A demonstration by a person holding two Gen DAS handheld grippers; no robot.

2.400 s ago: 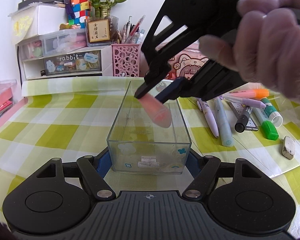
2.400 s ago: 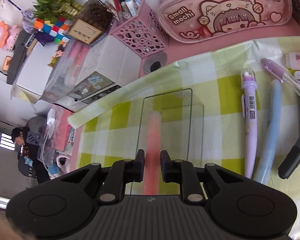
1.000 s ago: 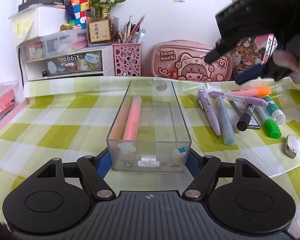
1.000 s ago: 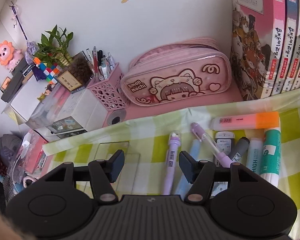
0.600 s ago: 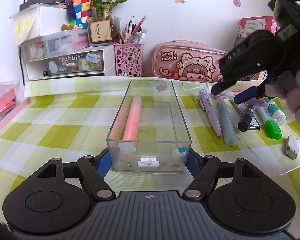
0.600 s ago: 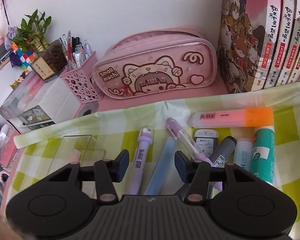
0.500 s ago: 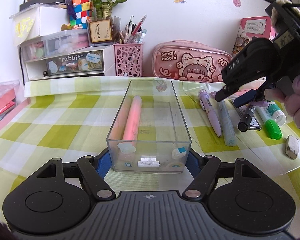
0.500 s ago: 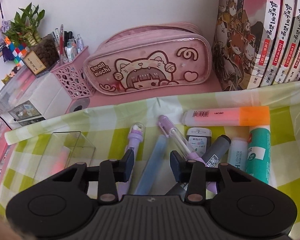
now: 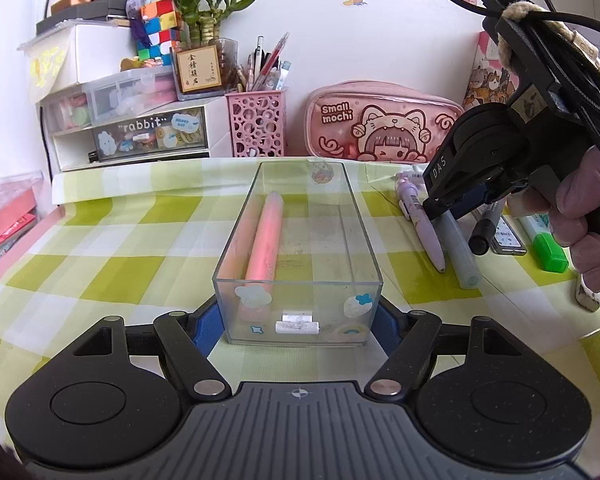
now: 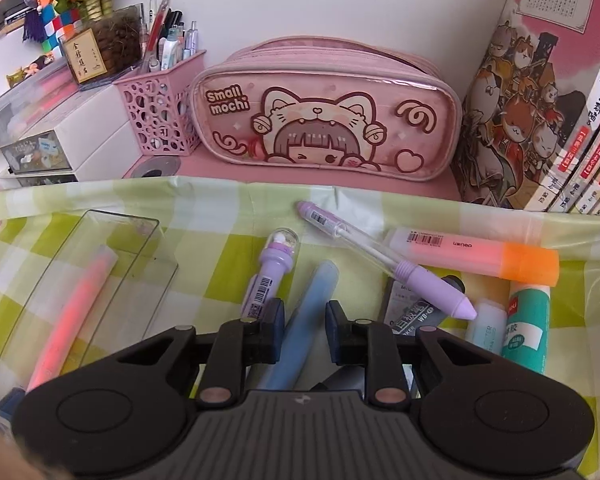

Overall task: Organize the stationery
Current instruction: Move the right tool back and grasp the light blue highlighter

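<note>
My left gripper (image 9: pixel 298 326) is shut on the near end of a clear plastic box (image 9: pixel 300 296), a blue pad against each side wall. A pink pen (image 9: pixel 264 236) lies lengthwise inside it. To the right, my right gripper (image 9: pixel 444 212), held by a gloved hand, points down at a row of pens on the checked cloth. In the right wrist view its jaws (image 10: pixel 305 326) are closing around a light blue pen (image 10: pixel 316 292), which lies between the pads with a thin gap on each side. A purple dome-topped pen (image 10: pixel 272 268) lies just left of it.
A lilac clear pen (image 10: pixel 380 260), an orange highlighter (image 10: pixel 480 256), a black marker (image 9: pixel 484 232), a teal glue stick (image 10: pixel 528 320), a green highlighter (image 9: pixel 548 250) and an eraser (image 9: pixel 588 296) lie to the right. Behind stand a pink pencil case (image 9: pixel 380 124), a pink pen holder (image 9: pixel 258 124), drawers (image 9: pixel 140 136) and books (image 10: pixel 560 120).
The right gripper let the pink pen go into the box, swung right and came down over the pens. Its jaws have narrowed around the blue pen. The left gripper and box stayed put.
</note>
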